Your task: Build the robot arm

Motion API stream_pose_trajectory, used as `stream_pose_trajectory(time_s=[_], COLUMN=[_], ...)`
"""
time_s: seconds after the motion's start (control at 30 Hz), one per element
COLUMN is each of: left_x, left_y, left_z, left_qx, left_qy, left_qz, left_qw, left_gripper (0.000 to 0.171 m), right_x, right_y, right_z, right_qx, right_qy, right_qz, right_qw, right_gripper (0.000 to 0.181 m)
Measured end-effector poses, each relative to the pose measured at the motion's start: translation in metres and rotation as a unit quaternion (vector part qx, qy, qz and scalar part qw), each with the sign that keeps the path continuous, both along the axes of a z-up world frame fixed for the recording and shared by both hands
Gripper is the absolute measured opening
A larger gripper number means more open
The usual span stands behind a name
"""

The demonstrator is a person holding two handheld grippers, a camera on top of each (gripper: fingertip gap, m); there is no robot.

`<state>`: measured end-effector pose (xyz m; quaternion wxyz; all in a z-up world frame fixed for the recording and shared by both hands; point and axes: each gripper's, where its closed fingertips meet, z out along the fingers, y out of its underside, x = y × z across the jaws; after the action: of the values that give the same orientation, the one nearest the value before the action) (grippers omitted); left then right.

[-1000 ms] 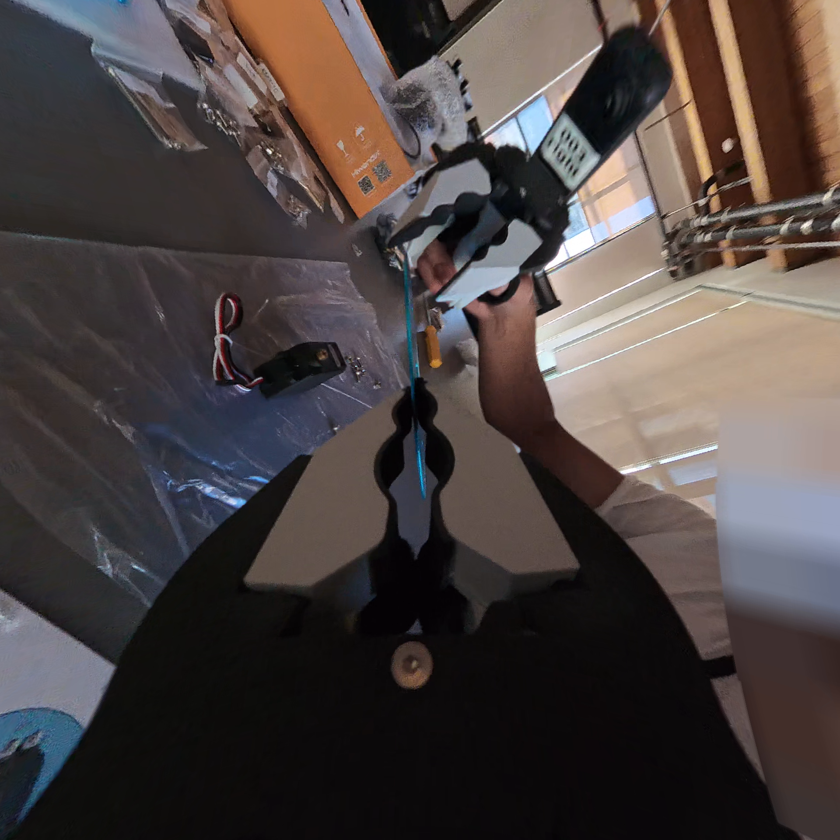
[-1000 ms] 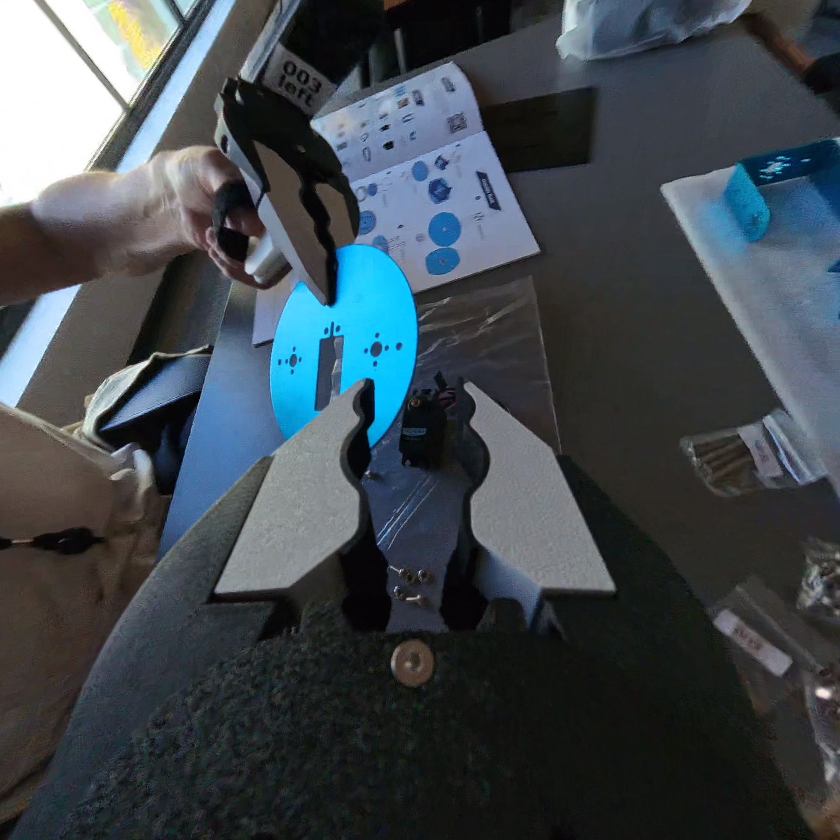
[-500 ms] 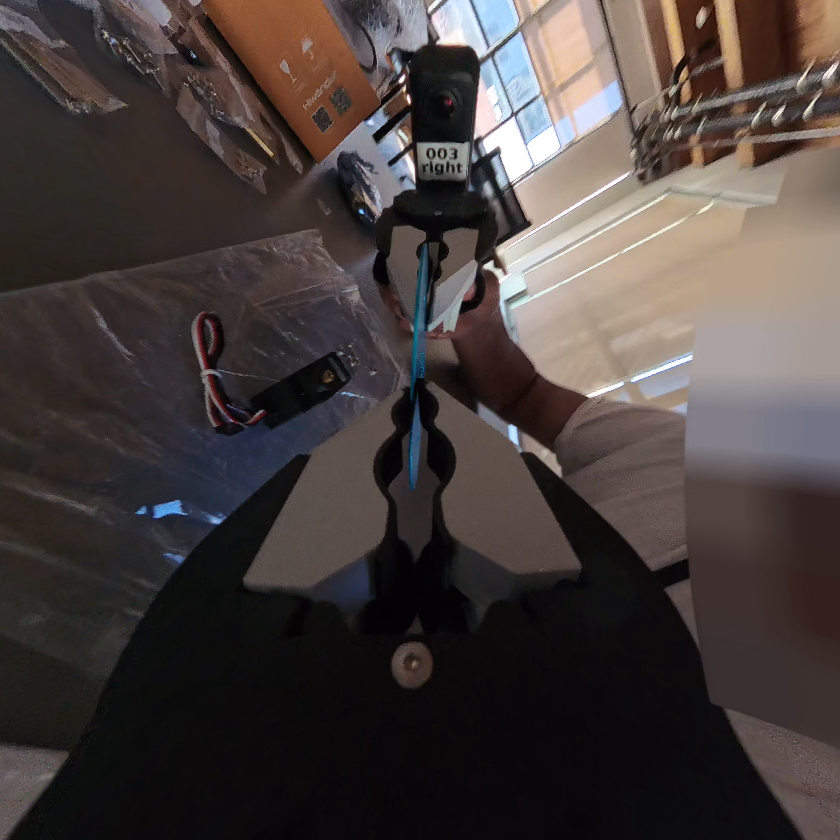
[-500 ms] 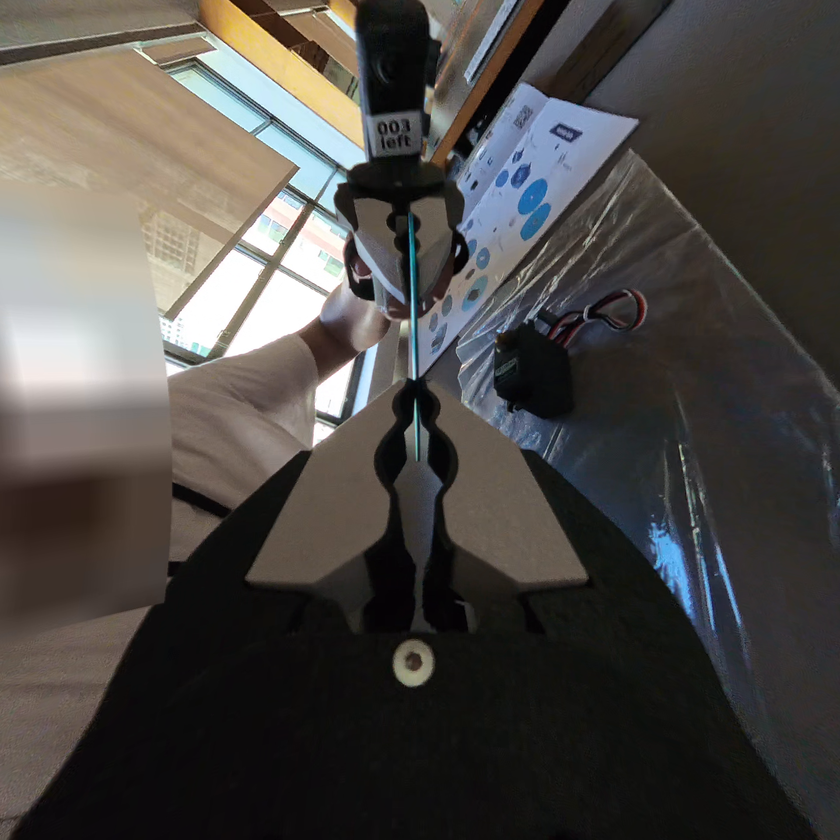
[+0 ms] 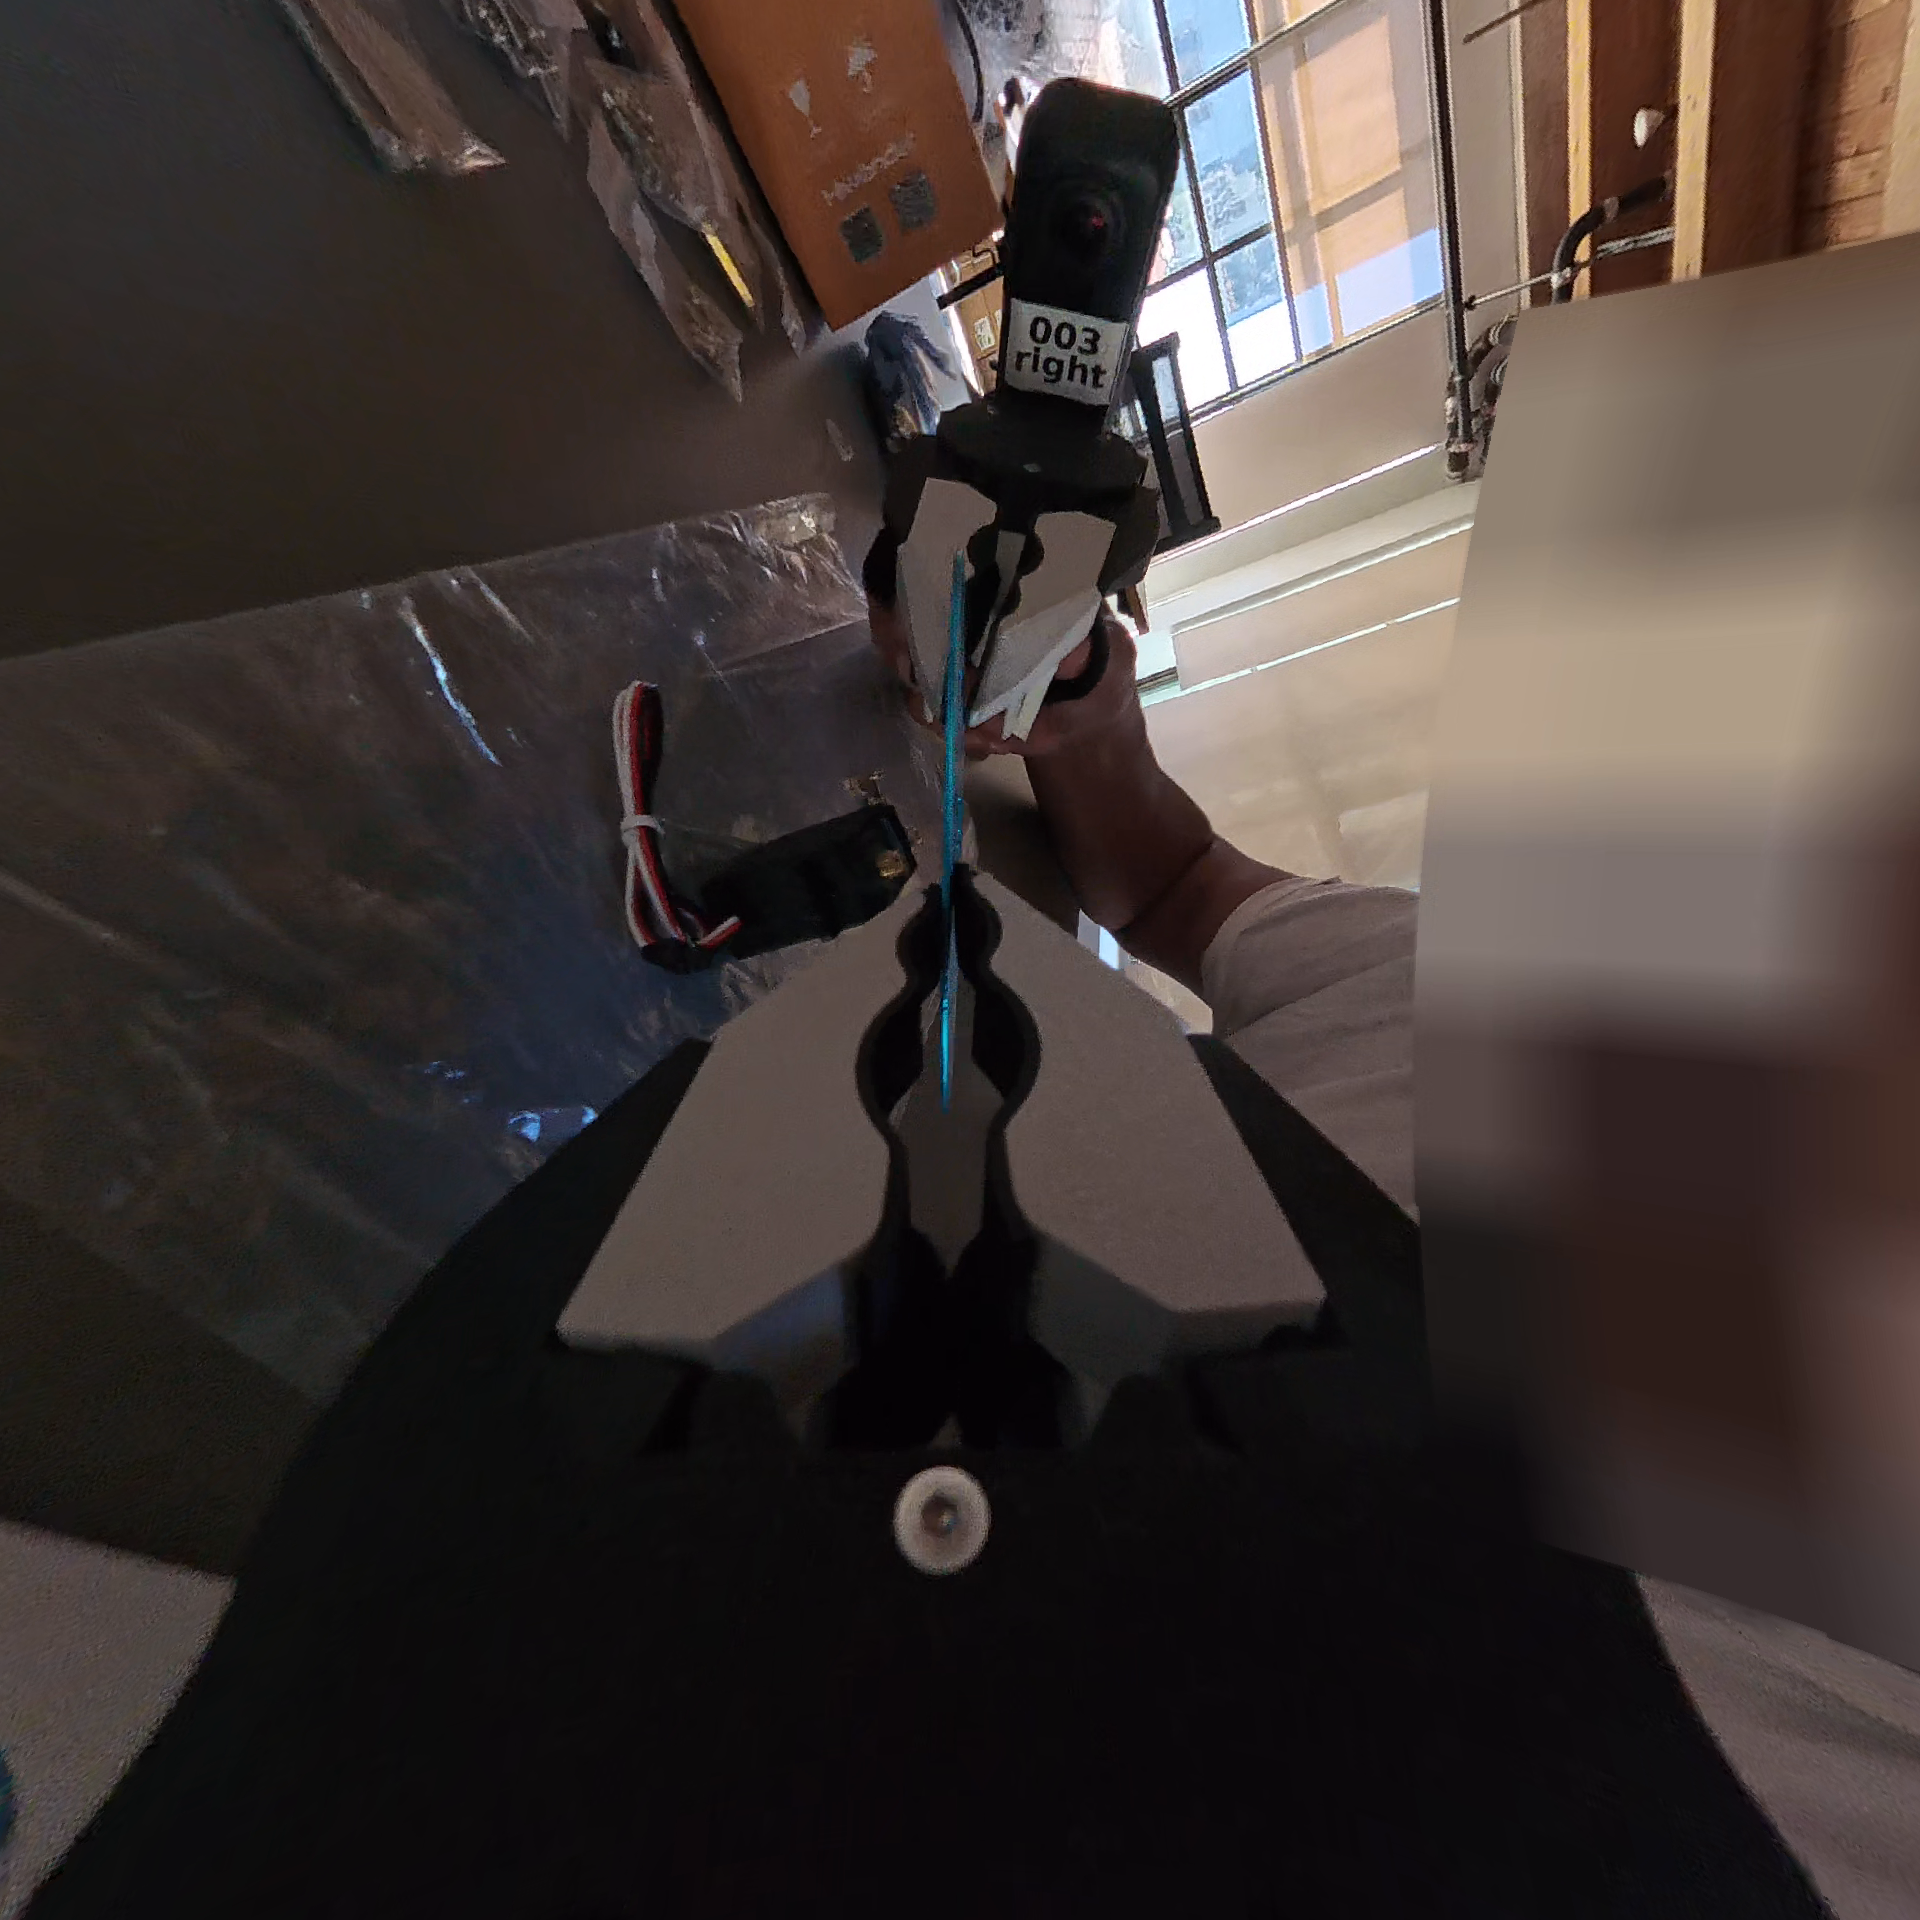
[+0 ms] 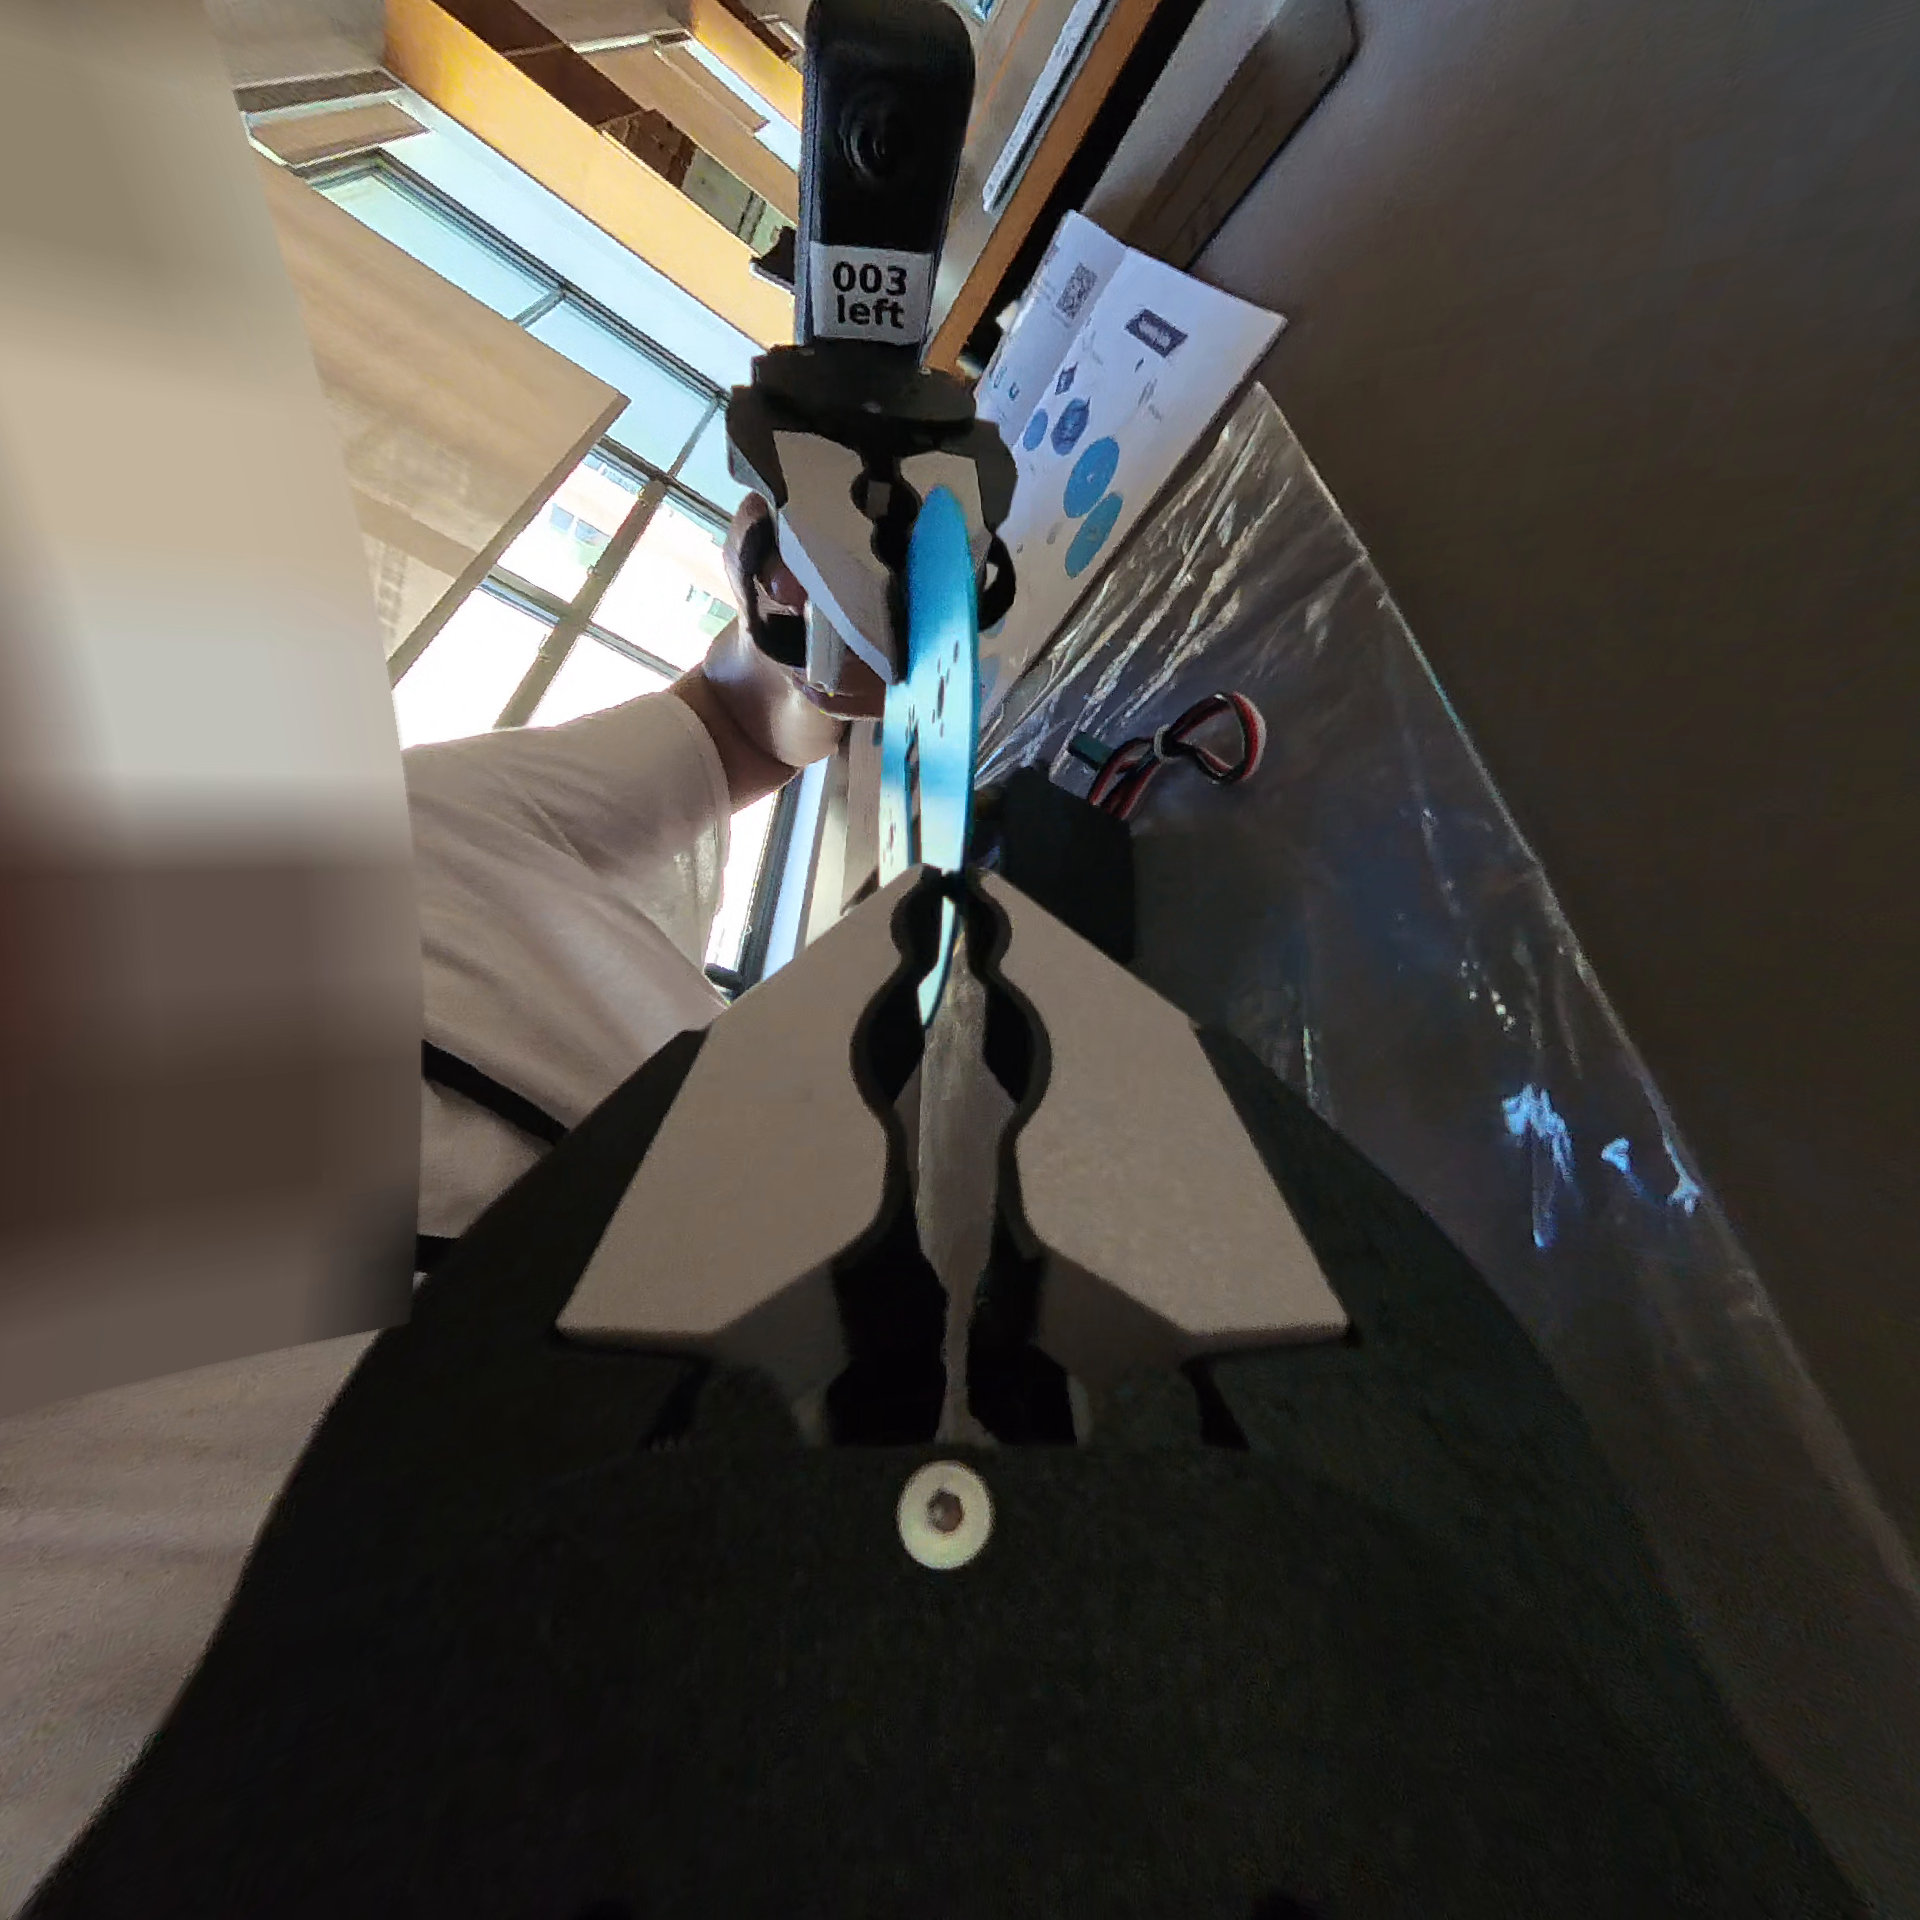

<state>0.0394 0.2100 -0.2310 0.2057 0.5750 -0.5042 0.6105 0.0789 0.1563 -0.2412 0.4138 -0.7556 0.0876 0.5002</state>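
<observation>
The thin blue disc [image 6: 930, 686] is pinched edge-on above the bench [image 5: 312, 364] by both closed jaws, left gripper [image 5: 951, 883] and right gripper [image 6: 940, 883], at opposite rims. If either grip, apparently shallow, were twisted, the disc could slip onto the black servo [image 5: 805, 888] at 10 o'clock.

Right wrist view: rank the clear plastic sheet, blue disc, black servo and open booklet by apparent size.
1. clear plastic sheet
2. blue disc, edge-on
3. and 4. open booklet and black servo: alike, unranked; the booklet lies farther off and the servo is partly hidden.
</observation>
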Motion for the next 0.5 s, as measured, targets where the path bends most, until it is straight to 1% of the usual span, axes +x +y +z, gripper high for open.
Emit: stream_pose_trajectory(time_s=[0.1,0.2,0.27,0.3,0.37,0.43,0.5], left_x=[0.003,0.007,0.008,0.008,0.005,0.003,0.001], left_y=[0.002,0.008,0.011,0.012,0.012,0.01,0.009], left_z=[-0.01,-0.018,-0.018,-0.017,-0.014,-0.016,-0.018], left_qx=[-0.009,0.011,0.018,0.018,0.005,-0.012,-0.024], left_qy=[0.025,0.016,0.005,0.0,-0.007,0.006,0.019], left_qz=[0.002,0.015,0.021,0.021,0.015,0.011,0.015], left_qw=[1.0,1.0,1.0,1.0,1.0,1.0,0.999], left_gripper=[0.002,0.006,0.01,0.01,0.002,0.002,0.001], right_x=[0.002,0.001,0.003,0.003,0.005,0.006,0.011], right_y=[0.001,0.001,0.001,0.0,-0.001,0.0,0.004], right_z=[-0.006,-0.008,-0.009,-0.009,-0.01,-0.012,-0.017], right_qx=[-0.019,-0.031,-0.038,-0.041,-0.045,-0.051,-0.06], right_qy=[0.017,0.033,0.042,0.047,0.053,0.054,0.048], right_qz=[-0.003,0.003,0.0,0.0,0.001,-0.003,-0.021], right_qw=[1.0,0.999,0.998,0.998,0.998,0.997,0.997], right_gripper=[0.001,0.0,0.0,0.0,0.0,0.0,0.001])
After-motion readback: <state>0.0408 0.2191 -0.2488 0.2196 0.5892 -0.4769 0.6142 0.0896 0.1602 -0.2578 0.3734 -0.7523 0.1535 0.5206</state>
